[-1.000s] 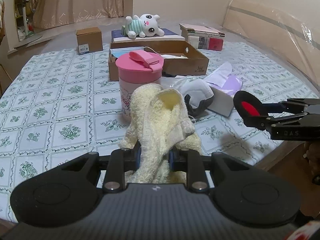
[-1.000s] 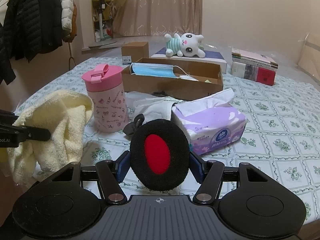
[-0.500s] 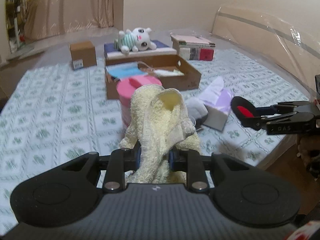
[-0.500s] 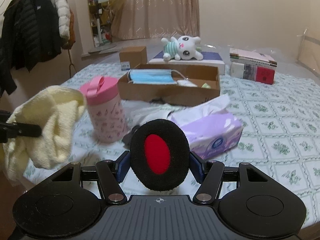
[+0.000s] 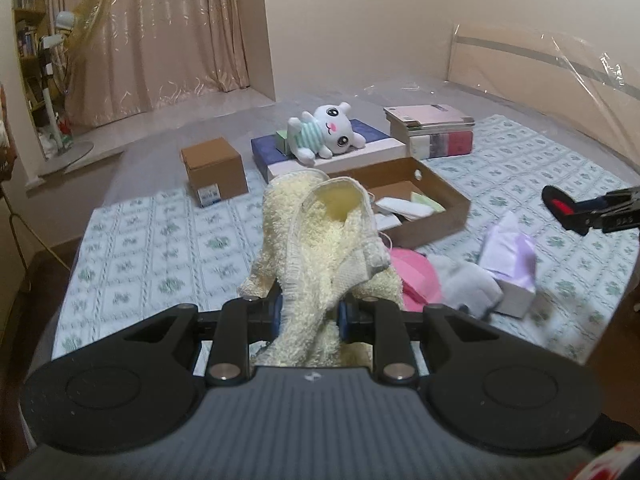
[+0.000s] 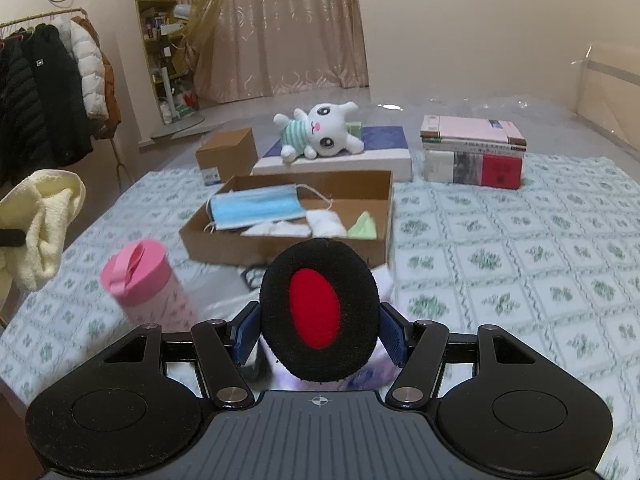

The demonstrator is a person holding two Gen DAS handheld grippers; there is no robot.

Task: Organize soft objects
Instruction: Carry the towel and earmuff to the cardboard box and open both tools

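While both grippers hang above the bed, each pinches one soft item.
Left gripper point(image 5: 310, 312): clamped on a pale-yellow looped terry towel point(image 5: 320, 240), lower folds hidden. Right gripper point(image 6: 319, 334): clamped on a black fuzzy oval earmuff pad with red centre point(image 6: 319, 310). Open brown cardboard box point(image 6: 224, 246) beyond; pink cup point(image 6: 146, 284) blurred.

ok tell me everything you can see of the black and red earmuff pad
The earmuff pad is an oval cushion: a fuzzy black ring around a smooth red centre, soft and fleecy-looking. It stands upright, red face toward the camera, clamped at its two sides between the blue pads of the right gripper, held clear above the bed. From the left wrist view it shows edge-on, thin and tilted. Only the pads touch it.
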